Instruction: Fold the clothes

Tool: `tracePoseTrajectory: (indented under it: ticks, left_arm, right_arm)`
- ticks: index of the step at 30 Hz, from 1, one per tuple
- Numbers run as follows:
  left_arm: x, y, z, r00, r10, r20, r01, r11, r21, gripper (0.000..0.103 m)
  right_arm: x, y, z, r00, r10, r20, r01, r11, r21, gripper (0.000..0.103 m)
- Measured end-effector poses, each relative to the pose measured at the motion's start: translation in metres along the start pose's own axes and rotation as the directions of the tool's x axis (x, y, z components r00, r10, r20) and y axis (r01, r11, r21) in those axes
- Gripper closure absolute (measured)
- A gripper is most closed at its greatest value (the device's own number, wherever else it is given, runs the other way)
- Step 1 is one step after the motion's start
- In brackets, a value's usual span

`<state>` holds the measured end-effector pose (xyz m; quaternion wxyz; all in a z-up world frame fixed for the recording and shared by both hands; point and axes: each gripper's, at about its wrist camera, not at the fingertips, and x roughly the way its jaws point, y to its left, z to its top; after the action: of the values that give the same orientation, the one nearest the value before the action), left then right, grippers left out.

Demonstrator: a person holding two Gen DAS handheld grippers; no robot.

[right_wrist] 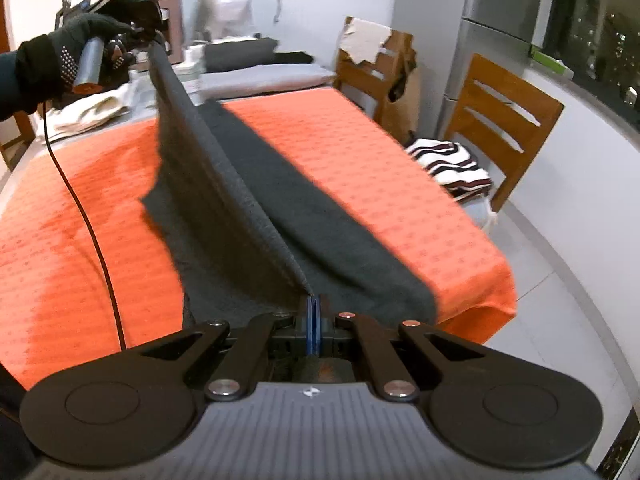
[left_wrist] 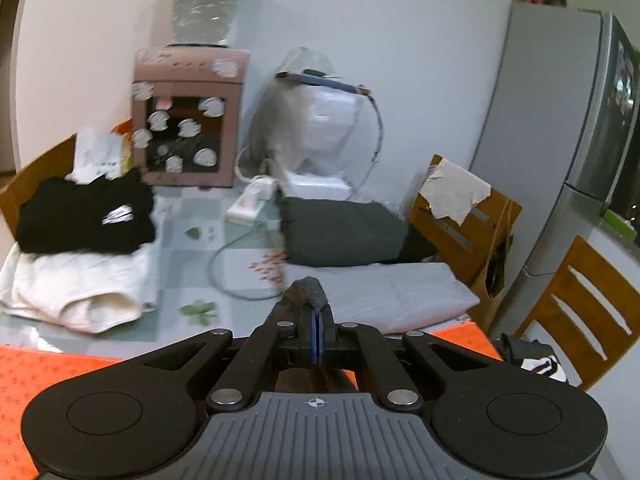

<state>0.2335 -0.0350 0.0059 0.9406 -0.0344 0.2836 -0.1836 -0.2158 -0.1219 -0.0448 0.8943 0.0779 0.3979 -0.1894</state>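
A: The dark grey garment (right_wrist: 256,200) hangs stretched in the air between the 2 grippers, above the orange tablecloth (right_wrist: 380,168), with its lower part lying on that cloth in a long dark band.

B: And the right gripper (right_wrist: 314,300)?

A: Its jaws are pressed together on the near edge of the fabric; the cloth rises from the blue pads straight toward the far end. In the right wrist view the left gripper (right_wrist: 148,38) is held up high by a gloved hand (right_wrist: 76,48), pinching the other end, with a thin black cable (right_wrist: 96,240) trailing down from it across the tablecloth.

B: What does the left wrist view add?

A: The left gripper's (left_wrist: 316,312) jaws are closed, and a small tuft of the grey fabric (left_wrist: 308,290) sticks up between the tips. Beyond it sits a folded black shirt (left_wrist: 86,210) on top of a cream garment (left_wrist: 80,284) at the left, and a folded dark garment (left_wrist: 344,236) resting on a pale grey one (left_wrist: 396,292) at the right.

B: Anything else around?

A: A pink cabinet (left_wrist: 188,116) with white stickers stands against the wall. A striped cloth (right_wrist: 450,162) lies on the seat of a wooden chair (right_wrist: 504,116) beside the table.
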Motion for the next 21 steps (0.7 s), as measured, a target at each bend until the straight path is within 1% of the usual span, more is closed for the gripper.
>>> tracePoseTrajectory:
  ticks: [6, 9, 12, 14, 17, 21]
  left_arm:
    - [0.032, -0.089, 0.004, 0.999, 0.040, -0.004, -0.040, 0.999, 0.032, 0.100]
    - [0.049, -0.130, 0.007, 0.999, 0.040, -0.005, -0.040, 0.998, 0.054, 0.100]
    - [0.069, -0.169, 0.003, 0.999, 0.045, -0.006, -0.044, 0.995, 0.089, 0.100]
    - [0.088, -0.194, -0.004, 0.998, 0.057, -0.023, -0.054, 0.992, 0.117, 0.099]
    - [0.116, -0.221, -0.018, 0.995, 0.077, -0.059, -0.068, 0.987, 0.145, 0.099]
    - [0.143, -0.242, -0.033, 0.993, 0.080, -0.084, -0.062, 0.980, 0.191, 0.099]
  right_arm:
    - [0.036, -0.087, 0.022, 1.000, 0.024, -0.014, -0.024, 0.999, 0.030, 0.101]
    - [0.049, -0.126, 0.033, 1.000, 0.019, -0.018, -0.018, 0.999, 0.043, 0.101]
    - [0.062, -0.165, 0.042, 1.000, 0.014, -0.026, -0.012, 0.998, 0.069, 0.101]
    - [0.075, -0.193, 0.047, 0.999, 0.017, -0.035, -0.014, 0.996, 0.091, 0.101]
    - [0.102, -0.223, 0.046, 0.998, 0.034, -0.060, -0.026, 0.993, 0.119, 0.101]
    - [0.132, -0.243, 0.041, 0.996, 0.024, -0.083, -0.014, 0.993, 0.115, 0.101]
